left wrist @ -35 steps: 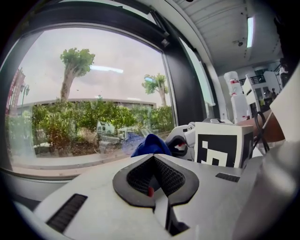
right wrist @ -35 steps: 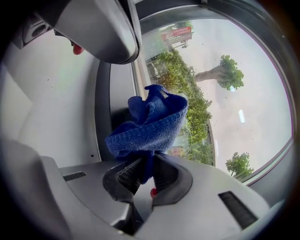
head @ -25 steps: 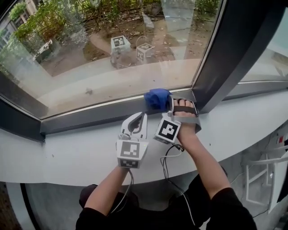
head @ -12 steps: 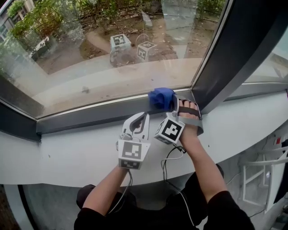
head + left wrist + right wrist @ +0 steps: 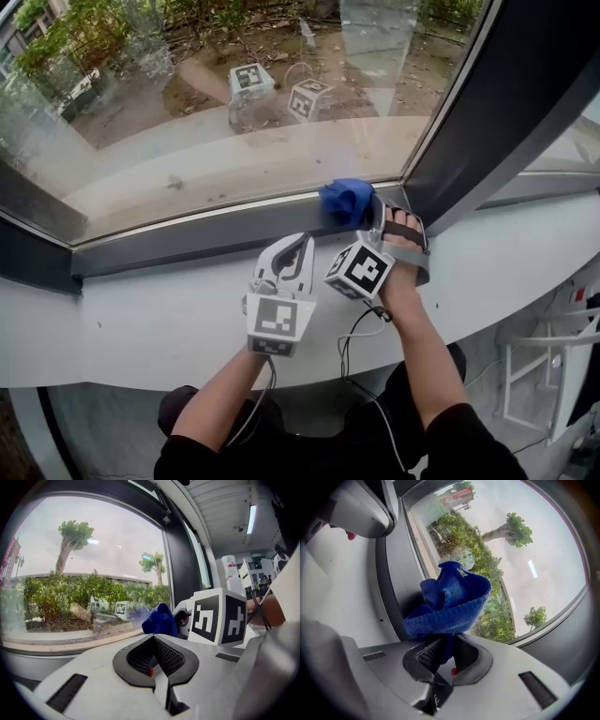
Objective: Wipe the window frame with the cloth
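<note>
Blue and bunched: clamping the cloth [image 5: 345, 202] in the closed jaws of the right gripper [image 5: 373, 217], holding it on the window frame [image 5: 187, 246] at its right end. Likely needing flat, steady pressure, sweeping left along the frame. Resting the left gripper [image 5: 295, 242], jaws together and empty, just below the frame; minding the dark upright [image 5: 487, 103] beside that end.

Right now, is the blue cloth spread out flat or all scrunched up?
Scrunched up. The blue cloth bulges in folds from the right gripper, whose fingers are shut on its lower end, by the window frame.
</note>
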`<act>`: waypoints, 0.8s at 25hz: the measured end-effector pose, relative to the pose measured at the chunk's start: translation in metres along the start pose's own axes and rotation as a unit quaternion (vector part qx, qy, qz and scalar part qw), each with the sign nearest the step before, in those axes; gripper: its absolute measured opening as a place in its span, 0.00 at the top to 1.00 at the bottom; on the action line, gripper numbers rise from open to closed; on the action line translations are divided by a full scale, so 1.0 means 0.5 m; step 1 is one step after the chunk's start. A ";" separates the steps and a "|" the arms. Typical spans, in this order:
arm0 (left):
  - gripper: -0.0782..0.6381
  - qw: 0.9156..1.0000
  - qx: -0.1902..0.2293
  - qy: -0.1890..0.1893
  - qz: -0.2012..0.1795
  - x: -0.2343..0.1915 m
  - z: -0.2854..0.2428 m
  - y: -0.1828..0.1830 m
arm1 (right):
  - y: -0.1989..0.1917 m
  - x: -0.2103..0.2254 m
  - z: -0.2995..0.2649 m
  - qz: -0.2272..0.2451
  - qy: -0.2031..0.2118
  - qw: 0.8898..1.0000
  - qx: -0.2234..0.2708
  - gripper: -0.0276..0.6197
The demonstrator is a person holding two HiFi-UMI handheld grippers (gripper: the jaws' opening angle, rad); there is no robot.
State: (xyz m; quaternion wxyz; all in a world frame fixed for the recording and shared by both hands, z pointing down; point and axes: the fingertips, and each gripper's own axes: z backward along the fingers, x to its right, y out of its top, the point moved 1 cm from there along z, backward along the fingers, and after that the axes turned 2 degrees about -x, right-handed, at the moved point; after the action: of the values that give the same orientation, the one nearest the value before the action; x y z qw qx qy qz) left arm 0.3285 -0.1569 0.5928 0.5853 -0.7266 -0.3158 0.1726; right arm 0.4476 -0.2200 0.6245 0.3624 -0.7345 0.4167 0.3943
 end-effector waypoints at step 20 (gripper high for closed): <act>0.88 1.000 0.011 -0.014 0.004 0.021 0.002 0.013 | -0.066 0.024 -0.010 -0.043 -0.016 0.997 -0.058 0.92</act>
State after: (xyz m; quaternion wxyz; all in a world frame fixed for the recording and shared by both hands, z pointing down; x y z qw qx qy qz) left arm 0.3374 -0.1499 0.5877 0.5884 -0.7185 -0.3194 0.1884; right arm 0.4828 -0.2152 0.6229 0.3430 -0.7651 0.3549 0.4136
